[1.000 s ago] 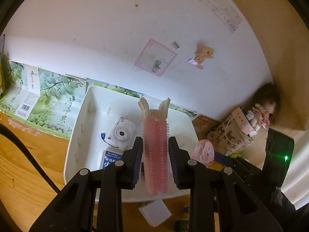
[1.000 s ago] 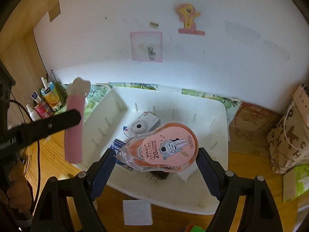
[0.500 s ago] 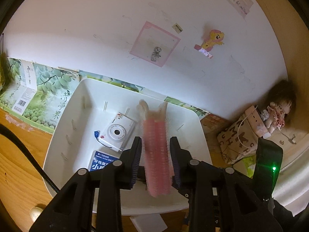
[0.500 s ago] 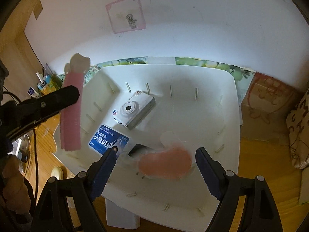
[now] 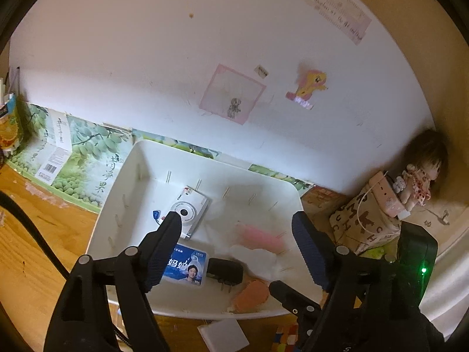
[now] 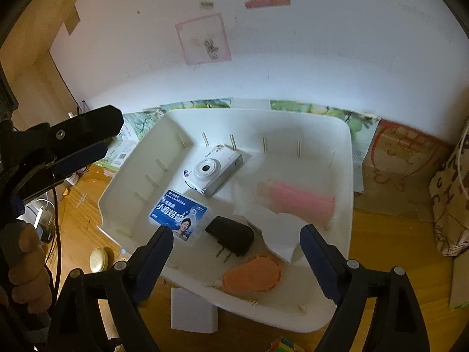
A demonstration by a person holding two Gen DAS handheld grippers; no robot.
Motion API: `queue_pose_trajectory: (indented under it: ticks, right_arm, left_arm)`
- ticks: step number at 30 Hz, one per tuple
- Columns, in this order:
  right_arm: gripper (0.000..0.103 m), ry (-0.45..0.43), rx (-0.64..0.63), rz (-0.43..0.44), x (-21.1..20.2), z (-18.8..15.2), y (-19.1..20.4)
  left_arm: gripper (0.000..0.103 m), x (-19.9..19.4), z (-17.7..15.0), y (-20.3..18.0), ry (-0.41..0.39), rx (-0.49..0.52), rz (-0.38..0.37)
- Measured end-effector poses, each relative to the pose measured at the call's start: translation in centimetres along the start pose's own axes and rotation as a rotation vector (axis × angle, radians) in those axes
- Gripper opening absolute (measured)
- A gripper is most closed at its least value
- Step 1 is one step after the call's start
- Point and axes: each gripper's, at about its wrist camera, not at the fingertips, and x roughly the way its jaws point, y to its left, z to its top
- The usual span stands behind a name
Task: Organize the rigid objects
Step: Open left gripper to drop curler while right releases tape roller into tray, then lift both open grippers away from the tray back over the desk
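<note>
Pink hair clip (image 5: 261,236) motion-blurred in tray (image 5: 123,176)

White bin (image 6: 346,158) holds camera (image 6: 212,168), pink hair clip (image 6: 299,201), black charger (image 6: 231,236).

Both wrist views look steeply down, close, sharing the white bin (image 5: 123,182) (left view from its left).

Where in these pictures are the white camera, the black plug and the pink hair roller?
white camera (image 6: 209,170), right wrist view, on its lens ring.
black plug (image 6: 231,234), right wrist view, on its body.
pink hair roller (image 6: 302,201), right wrist view, mid-length.
</note>
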Motion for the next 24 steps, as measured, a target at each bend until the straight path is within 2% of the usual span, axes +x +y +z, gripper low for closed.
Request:
queue_pose_trajectory:
  ticks: [14,16,18,24]
  right_arm:
    - [0.090,-0.169,-0.013,-0.005,-6.7,-0.8,1.9]
    - [0.091,-0.187,-0.012,-0.004,-7.6,-1.2,2.1]
    - [0.097,-0.214,-0.015,-0.006,-8.7,-1.7,2.3]
    - [0.098,-0.267,-0.028,-0.006,-11.2,-3.0,3.1]
  left_arm:
    - [0.084,-7.4,-1.2,-1.4,-0.092,0.045,0.015]
    - [0.084,-8.5,-1.6,-1.6,-0.101,0.053,0.016]
    - [0.084,-9.7,-2.1,-1.8,-0.116,0.061,0.017]
    - [0.084,-12.4,-3.3,-2.2,-0.153,0.070,0.035]
